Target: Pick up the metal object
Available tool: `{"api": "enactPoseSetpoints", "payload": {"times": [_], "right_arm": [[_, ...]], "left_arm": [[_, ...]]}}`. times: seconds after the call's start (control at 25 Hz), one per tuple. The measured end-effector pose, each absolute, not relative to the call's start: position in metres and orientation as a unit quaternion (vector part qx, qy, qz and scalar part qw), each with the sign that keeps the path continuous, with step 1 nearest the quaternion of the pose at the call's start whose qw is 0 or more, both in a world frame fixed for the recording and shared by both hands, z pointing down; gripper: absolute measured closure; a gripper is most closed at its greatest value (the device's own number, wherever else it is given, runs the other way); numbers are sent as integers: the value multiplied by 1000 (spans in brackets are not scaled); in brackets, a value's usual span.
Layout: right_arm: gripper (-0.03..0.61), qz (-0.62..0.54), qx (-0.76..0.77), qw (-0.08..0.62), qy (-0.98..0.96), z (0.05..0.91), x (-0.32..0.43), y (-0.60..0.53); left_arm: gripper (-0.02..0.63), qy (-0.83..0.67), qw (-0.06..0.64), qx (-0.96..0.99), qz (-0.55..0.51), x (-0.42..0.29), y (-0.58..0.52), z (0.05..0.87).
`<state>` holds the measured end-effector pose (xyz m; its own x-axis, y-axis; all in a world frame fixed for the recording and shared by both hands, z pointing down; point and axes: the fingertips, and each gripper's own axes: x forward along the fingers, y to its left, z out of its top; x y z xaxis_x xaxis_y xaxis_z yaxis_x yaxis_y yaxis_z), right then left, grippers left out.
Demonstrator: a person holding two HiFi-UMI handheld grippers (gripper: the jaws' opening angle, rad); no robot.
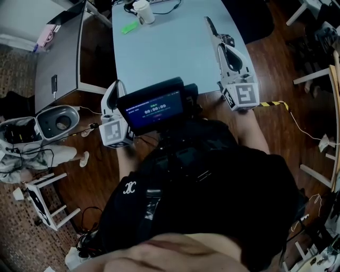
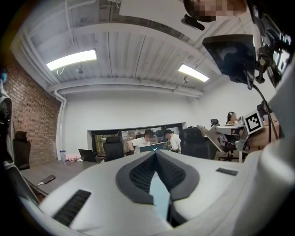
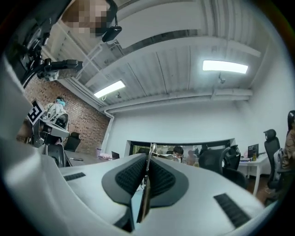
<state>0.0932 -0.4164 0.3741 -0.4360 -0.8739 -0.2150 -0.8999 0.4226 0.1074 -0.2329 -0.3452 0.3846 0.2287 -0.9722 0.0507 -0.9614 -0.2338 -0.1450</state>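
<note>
Sticking out past the fingertips of the right gripper, the metal object shows in the head view as a thin dark strip in the upper right of centre, seen against the pale blue table. In the right gripper view the metal object stands edge-on between the two dark pads, a narrow blade running up the middle of the frame, and the right gripper is clamped on it from both sides, with its top end poking just above the jaw tips. Beyond it that view takes in an office wall, a window strip and ceiling lights rather than the table top. The left gripper sits left of centre in the head view, off the table's lower left corner and over the wooden floor; in its own view the left gripper has its jaw tips pressed together with nothing between them (only a pale sliver shows through the gap lower down). A dark screen sits between the two grippers, just below the table's near edge. At the table's far end, near the top of the frame, stand a white cup and, just beside it, a small green item. A grey desk with a phone on it fills the upper left.
</note>
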Motion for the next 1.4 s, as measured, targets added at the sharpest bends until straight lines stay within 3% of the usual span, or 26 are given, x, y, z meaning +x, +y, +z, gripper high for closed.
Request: {"api": "enactPoseSetpoints", "payload": {"times": [0.84, 1.4], "right_arm": [[584, 146, -508, 89, 844, 334, 182, -351], [584, 169, -525, 107, 827, 314, 163, -231]], "left_arm": [[604, 607, 76, -790, -48, -115, -315, 364], [604, 601, 106, -792, -10, -159, -222, 345]]}}
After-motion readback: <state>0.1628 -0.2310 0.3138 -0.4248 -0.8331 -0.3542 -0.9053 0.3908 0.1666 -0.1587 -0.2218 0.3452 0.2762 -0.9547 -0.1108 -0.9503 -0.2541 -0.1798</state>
